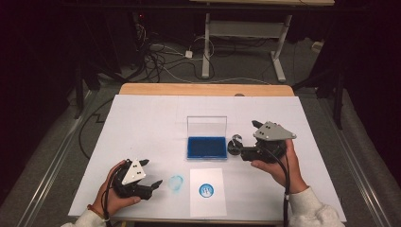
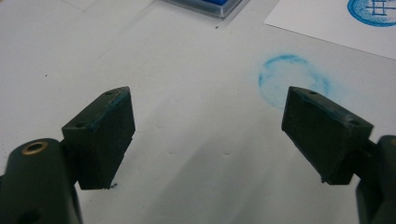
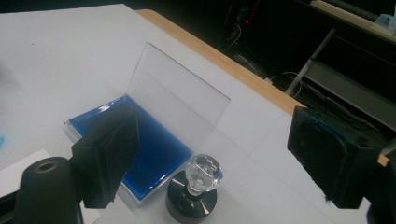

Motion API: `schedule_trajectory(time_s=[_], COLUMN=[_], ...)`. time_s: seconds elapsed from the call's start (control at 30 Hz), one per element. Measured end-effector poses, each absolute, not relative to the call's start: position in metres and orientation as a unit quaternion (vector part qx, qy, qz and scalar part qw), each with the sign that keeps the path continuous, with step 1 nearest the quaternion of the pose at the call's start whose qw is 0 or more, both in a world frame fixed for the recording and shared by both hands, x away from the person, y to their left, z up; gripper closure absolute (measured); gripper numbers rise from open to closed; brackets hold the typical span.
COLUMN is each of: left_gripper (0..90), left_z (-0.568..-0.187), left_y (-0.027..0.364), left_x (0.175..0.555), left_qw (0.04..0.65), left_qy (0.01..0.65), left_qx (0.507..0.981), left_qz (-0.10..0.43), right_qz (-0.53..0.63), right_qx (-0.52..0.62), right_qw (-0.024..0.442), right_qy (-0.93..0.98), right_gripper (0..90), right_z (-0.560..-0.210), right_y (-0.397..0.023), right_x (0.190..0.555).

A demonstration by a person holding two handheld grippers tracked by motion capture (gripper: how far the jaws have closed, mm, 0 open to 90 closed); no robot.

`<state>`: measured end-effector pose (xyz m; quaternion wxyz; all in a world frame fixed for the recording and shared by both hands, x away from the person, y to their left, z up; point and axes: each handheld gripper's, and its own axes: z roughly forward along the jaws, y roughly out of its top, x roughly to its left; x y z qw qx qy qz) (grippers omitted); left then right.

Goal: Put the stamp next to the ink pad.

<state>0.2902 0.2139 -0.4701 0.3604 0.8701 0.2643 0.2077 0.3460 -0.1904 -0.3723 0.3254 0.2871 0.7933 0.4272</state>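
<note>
Left gripper [image 1: 152, 185]: I am holding it wide, empty, beside the ink smudge [image 2: 293, 80].
Right gripper [image 3: 212, 154]: I am keeping it wide around the stamp [image 3: 194, 193].
Stamp: standing upright beside the ink pad [image 1: 206, 147].
Risk: closing off-centre on the glass knob [image 3: 203, 171] could be tipping it, smearing the paper [image 1: 207, 191].

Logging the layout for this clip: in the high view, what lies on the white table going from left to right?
Left gripper → faint blue ring smudge → white paper with a blue stamp print → stamp with a clear knob → right gripper.
</note>
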Motion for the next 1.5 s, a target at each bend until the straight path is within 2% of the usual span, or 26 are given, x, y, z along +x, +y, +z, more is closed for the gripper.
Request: schedule_trajectory(time_s=[0.77,1.5], left_gripper=[16.9,16.9], left_z=[-0.470,-0.471], left_y=[0.214,0.213], left_x=[0.290,0.290], left_qw=[0.359,0.355], left_qy=[0.264,0.263], left_qx=[0.871,0.873], left_qz=[0.208,0.207], right_qz=[0.426,0.443], right_qx=[0.263,0.258], right_qw=[0.336,0.355], right_qy=[0.798,0.782], right_gripper=[17.4,17.6], right_z=[-0.373,-0.403], right_y=[-0.204,-0.227], right_x=[0.321,0.304])
